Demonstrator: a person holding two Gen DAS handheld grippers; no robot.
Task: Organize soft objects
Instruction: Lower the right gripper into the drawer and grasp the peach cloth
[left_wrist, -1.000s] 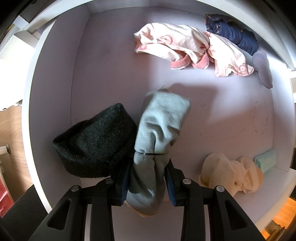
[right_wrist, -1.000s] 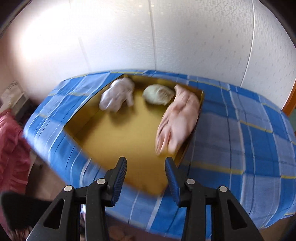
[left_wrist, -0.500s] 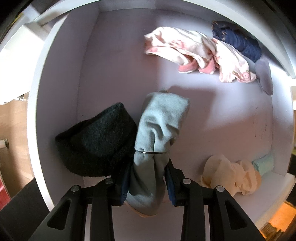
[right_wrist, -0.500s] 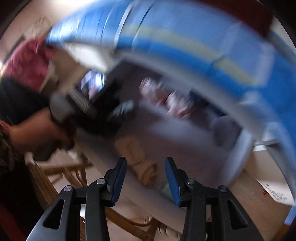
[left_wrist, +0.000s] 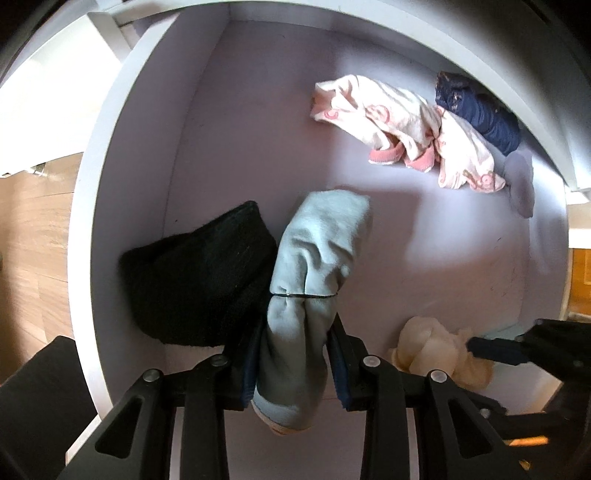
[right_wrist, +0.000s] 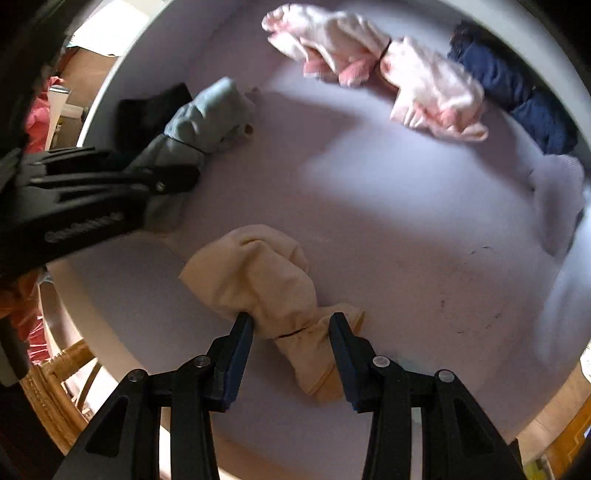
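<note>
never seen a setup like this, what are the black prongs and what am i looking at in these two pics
The black prongs are two-finger grippers that a person holds, one in each hand. Each carries a fisheye camera looking along its fingers, so each picture is one gripper's own view down into a pale lilac tray. The left gripper is shut on a light blue sock bundle, beside a black knit hat. The right gripper has a beige sock bundle between its fingers; whether it is squeezing cannot be told. Pink patterned socks, a navy bundle and a grey sock lie at the far side.
</note>
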